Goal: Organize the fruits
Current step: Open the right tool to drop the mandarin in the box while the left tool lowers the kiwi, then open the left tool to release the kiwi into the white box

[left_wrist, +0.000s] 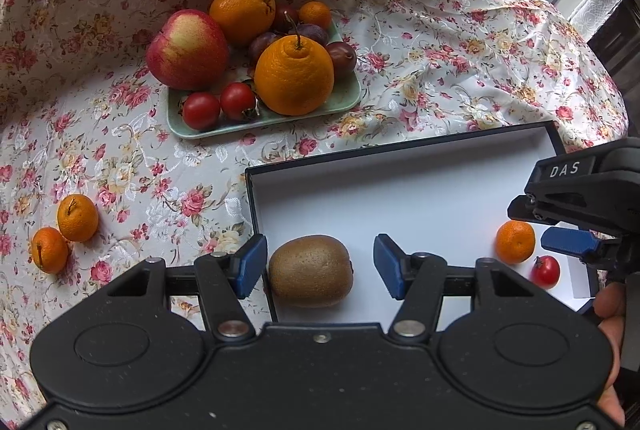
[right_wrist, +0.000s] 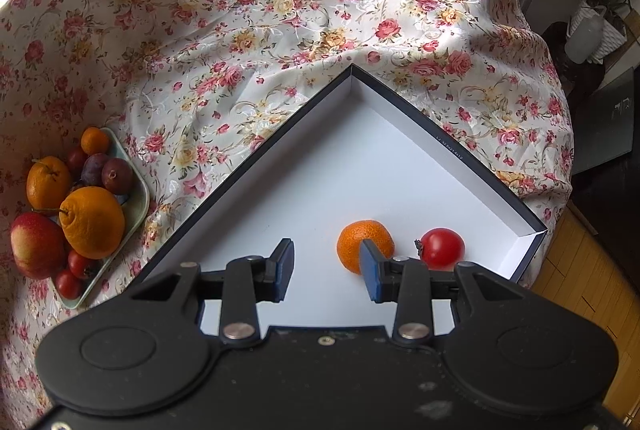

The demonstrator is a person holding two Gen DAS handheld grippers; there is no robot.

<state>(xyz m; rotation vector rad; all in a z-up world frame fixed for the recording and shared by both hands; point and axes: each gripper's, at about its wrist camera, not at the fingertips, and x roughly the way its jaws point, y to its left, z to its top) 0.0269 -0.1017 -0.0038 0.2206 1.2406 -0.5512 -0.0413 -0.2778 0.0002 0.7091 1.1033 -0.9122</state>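
Brown fuzzy oval kiwi (left_wrist: 311,271)

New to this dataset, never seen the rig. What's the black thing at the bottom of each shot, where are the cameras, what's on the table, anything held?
No robot: a person holds a two-finger gripper in each hand, each carrying a fisheye camera looking along its fingers.

Left view: the left gripper is open around a kiwi lying in a white box, not gripping it. The right gripper is open and empty beside a mandarin and a tomato.

A green tray of fruit and two loose mandarins sit on the floral cloth.
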